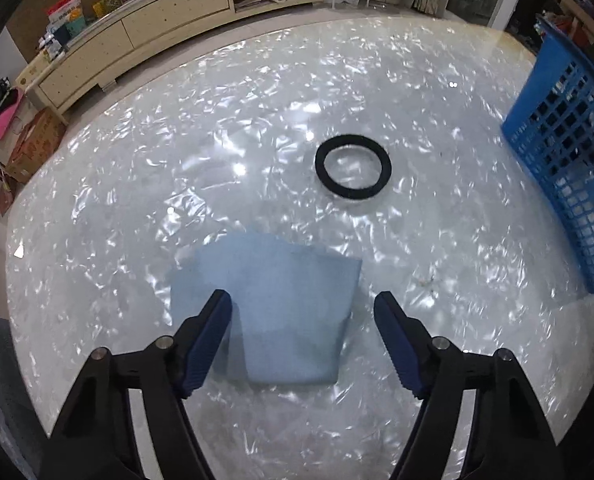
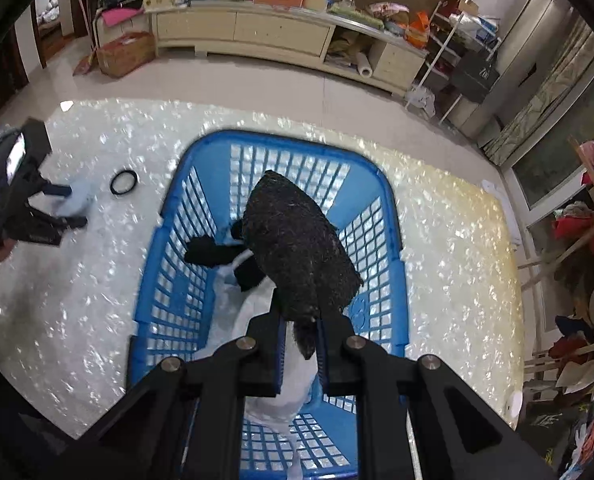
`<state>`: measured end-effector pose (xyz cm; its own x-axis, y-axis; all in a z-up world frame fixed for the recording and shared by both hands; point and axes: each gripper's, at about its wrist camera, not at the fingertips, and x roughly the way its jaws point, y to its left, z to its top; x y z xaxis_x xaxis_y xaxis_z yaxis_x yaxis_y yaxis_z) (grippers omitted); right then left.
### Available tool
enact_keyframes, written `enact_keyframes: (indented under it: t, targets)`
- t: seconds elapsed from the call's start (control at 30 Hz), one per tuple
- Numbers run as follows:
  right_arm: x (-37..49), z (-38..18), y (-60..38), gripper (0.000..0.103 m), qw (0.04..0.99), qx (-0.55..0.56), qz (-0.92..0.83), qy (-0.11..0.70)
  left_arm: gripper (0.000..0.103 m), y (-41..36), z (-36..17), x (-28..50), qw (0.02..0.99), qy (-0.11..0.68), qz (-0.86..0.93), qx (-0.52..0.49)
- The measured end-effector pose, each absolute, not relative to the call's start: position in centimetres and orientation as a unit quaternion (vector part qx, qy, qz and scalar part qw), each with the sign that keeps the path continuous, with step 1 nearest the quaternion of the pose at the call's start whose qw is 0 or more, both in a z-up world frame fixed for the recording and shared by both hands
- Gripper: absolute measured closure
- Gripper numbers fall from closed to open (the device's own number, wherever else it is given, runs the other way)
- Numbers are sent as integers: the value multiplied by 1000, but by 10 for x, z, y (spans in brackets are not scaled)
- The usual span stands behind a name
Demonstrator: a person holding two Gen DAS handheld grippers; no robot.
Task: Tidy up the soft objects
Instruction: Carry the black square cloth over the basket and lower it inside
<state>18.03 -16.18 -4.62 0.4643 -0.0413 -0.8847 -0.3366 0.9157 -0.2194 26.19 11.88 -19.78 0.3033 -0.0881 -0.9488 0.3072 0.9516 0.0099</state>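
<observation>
My left gripper (image 1: 303, 304) is open, its jaws on either side of a folded light blue cloth (image 1: 277, 304) lying flat on the shiny table. A black ring-shaped band (image 1: 353, 167) lies beyond the cloth. My right gripper (image 2: 300, 326) is shut on a black fuzzy oval pad (image 2: 297, 244) and holds it over the blue plastic basket (image 2: 185, 280). Inside the basket lie a black cloth (image 2: 213, 254) and white fabric (image 2: 257, 304). The left gripper (image 2: 67, 206) also shows in the right wrist view, by the cloth (image 2: 79, 200) and ring (image 2: 123, 182).
The basket (image 1: 565, 184) stands at the table's right side in the left wrist view. A cream cabinet (image 2: 257, 32) with clutter on top runs along the far wall. A cardboard box (image 2: 125, 54) sits on the floor. Clothes racks (image 2: 577, 240) stand right.
</observation>
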Motion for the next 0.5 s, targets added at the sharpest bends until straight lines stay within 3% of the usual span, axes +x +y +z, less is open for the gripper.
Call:
enact_keyframes:
  t: [0.27,0.4,0.47,0.5]
  targets:
    - [184,-85,-161,89,804,-168,103,560,35,117,-201,269,807,568,-128,97]
    - [183,-88,-165,86,801,-157,107,568,54,121,-199,267,807,567,-130,99]
    - [182,-87,-166,78,802,-151,109,568,60,127,-197,267,809,566,-126,97]
    - [181,-86,-166,64,802,-148,110,569,64,131,-197,267,809,566,-125,96]
